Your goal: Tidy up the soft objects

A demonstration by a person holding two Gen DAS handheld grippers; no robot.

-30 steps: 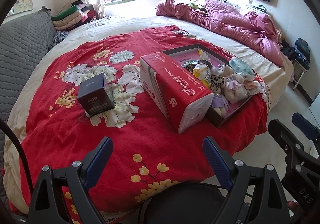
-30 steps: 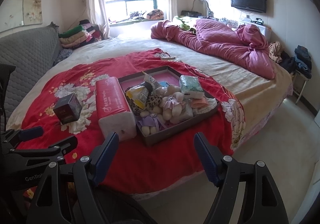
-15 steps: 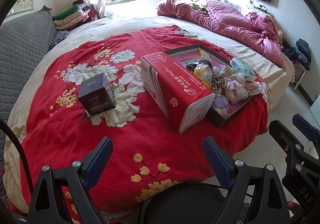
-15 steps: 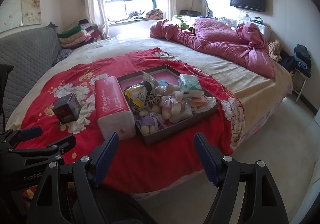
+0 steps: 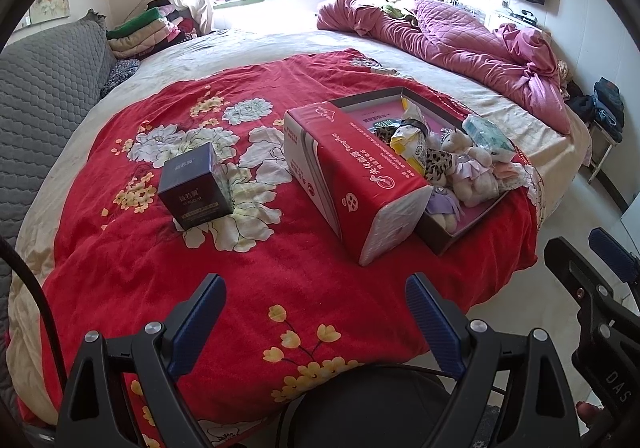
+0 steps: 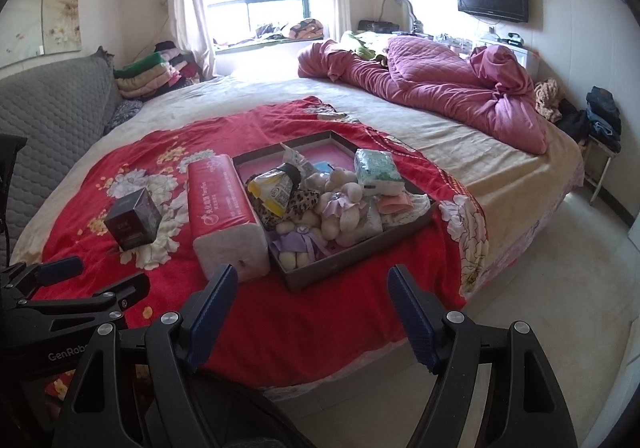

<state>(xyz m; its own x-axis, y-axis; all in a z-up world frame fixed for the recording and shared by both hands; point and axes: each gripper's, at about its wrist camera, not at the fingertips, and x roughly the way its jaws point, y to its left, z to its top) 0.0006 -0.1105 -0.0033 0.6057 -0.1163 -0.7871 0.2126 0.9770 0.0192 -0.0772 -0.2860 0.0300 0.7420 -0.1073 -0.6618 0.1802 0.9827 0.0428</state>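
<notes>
A dark shallow box with a pink inside sits on the red flowered blanket. It holds plush bears, a yellow snack bag, a green tissue pack and small cloths. A red tissue pack lies against its left side. A dark blue carton stands further left. My left gripper is open and empty near the blanket's front edge. My right gripper is open and empty in front of the box.
A crumpled pink quilt lies at the back right of the round bed. Folded clothes are stacked by the window. A grey padded headboard is on the left. Tiled floor lies to the right.
Both grippers have drifted slightly; the views shifted a little. Nothing was picked up or moved.
</notes>
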